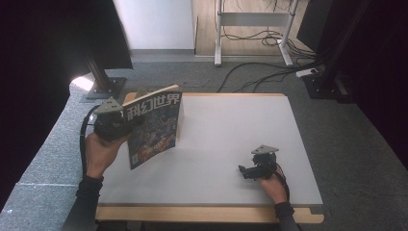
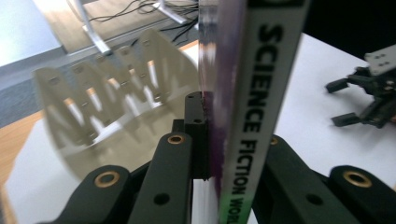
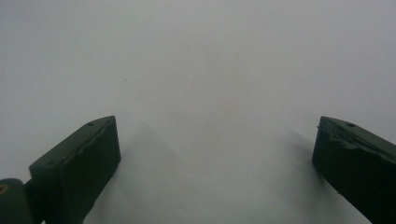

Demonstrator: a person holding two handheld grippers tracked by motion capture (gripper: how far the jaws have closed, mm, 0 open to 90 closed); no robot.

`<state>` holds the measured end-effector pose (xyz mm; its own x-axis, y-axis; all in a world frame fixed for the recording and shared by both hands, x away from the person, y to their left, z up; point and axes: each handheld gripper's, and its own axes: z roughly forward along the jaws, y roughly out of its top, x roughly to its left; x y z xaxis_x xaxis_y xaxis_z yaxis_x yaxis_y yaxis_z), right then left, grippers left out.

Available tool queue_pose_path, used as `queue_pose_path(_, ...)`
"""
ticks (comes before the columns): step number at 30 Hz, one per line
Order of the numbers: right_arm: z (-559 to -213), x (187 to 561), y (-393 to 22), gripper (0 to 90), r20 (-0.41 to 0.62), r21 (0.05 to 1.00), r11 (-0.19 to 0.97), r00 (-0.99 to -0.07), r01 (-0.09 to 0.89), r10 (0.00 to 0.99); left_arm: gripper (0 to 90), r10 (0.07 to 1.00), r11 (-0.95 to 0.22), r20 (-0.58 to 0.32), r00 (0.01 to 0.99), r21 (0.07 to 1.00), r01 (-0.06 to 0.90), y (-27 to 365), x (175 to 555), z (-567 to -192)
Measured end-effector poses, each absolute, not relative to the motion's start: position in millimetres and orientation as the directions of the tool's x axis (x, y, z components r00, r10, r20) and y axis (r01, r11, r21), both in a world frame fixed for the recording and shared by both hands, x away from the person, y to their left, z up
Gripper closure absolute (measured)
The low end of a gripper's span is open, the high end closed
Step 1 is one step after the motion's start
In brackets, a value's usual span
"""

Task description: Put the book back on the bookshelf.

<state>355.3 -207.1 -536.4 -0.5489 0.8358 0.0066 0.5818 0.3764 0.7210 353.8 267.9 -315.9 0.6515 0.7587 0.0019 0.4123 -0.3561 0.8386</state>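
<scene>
My left gripper point(image 1: 126, 126) clamps the magazine point(image 1: 155, 125) by its spine, holding it upright over the table's point(image 1: 231, 144) far-left part — long axis tilted, top edge away from me. The left gripper view reads "SCIENCE FICTION WORLD" along the spine point(image 2: 254, 112), and shows a slotted wooden rack point(image 2: 112, 93) behind. My right gripper point(image 1: 247, 170) rests near the right front, jaws wide apart over bare tabletop point(image 3: 205, 70).

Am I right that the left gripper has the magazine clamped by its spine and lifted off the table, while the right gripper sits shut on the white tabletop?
Not quite. The right gripper is open, not shut: the right gripper view shows its jaws wide apart over the bare white tabletop. The rest holds: the left gripper has the magazine clamped by its spine and lifted off the table.
</scene>
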Motion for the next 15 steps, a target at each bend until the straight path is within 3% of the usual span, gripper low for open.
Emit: queue_pose_path(15, -537.0, 355.3, -207.3, 0.2, 0.008, 0.724, 0.373, -0.548, 0.581, 0.837, 82.7, 0.849, -0.266, -0.025, 0.527, 0.843, 0.468, 311.5, 368.1, -316.1)
